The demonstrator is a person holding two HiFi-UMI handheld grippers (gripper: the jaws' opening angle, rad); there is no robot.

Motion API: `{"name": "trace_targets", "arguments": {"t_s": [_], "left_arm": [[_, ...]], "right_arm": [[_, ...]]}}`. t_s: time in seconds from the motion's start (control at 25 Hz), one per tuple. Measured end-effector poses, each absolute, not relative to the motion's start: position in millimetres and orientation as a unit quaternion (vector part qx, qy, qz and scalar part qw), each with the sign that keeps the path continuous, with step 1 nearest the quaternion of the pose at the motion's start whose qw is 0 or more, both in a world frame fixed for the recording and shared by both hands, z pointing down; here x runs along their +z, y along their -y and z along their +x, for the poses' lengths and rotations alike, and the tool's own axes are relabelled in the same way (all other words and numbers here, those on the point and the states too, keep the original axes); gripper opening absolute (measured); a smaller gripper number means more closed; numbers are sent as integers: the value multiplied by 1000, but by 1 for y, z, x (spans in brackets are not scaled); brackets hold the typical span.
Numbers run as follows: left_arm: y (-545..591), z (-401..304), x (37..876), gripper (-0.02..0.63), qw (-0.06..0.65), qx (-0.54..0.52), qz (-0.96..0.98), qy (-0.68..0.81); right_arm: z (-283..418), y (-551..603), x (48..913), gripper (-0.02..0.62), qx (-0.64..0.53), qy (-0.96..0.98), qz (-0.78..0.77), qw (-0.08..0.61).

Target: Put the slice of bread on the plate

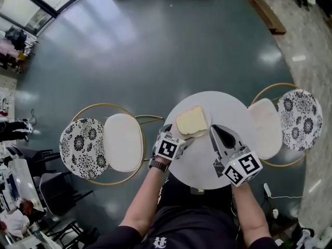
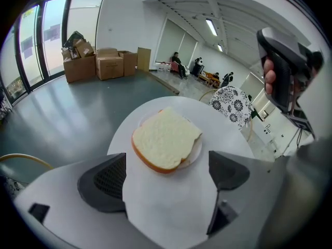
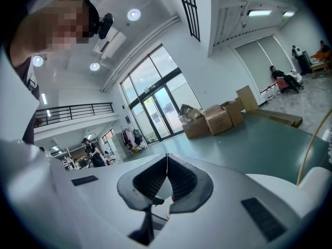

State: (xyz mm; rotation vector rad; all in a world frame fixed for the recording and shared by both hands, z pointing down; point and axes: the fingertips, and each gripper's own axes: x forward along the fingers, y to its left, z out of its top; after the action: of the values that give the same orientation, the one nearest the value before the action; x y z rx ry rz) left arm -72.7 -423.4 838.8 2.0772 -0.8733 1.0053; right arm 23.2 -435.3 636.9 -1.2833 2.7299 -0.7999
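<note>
The slice of bread (image 1: 191,121) lies flat on a small white plate (image 1: 208,120) near the far-left part of the round white table (image 1: 207,162). In the left gripper view the bread (image 2: 166,139) covers most of the plate (image 2: 196,151), just ahead of the jaws. My left gripper (image 1: 178,135) (image 2: 168,173) is open, its jaws spread wide with only bare tabletop between them, a little short of the bread. My right gripper (image 1: 214,129) (image 3: 167,165) hovers over the table to the right of the plate, shut with nothing in it.
A chair with a white seat (image 1: 123,141) and a patterned back stands left of the table; a like chair (image 1: 265,127) stands at its right. Cardboard boxes (image 2: 98,64) sit far off on the grey floor.
</note>
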Motion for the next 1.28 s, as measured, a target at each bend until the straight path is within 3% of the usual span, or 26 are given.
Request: {"name": "trace_targets", "arguments": {"t_s": [0.52,0.72,0.88,1.28], "left_arm": [[417,-42,646,467,289,246,858,347],[413,-32,569,375,234,210,875,369],[408,-29,518,265,199,182,876,399],[391,-41,428,47,146,85,858,484]], "right_arm": [[12,431,553,6,-247,-880,-406,-7],[22,427,500,5,-227,-886,-405,2],[28,421,464,5,-206,-893,-401,5],[19,393,412,5,-169,-914,-369,7]]}}
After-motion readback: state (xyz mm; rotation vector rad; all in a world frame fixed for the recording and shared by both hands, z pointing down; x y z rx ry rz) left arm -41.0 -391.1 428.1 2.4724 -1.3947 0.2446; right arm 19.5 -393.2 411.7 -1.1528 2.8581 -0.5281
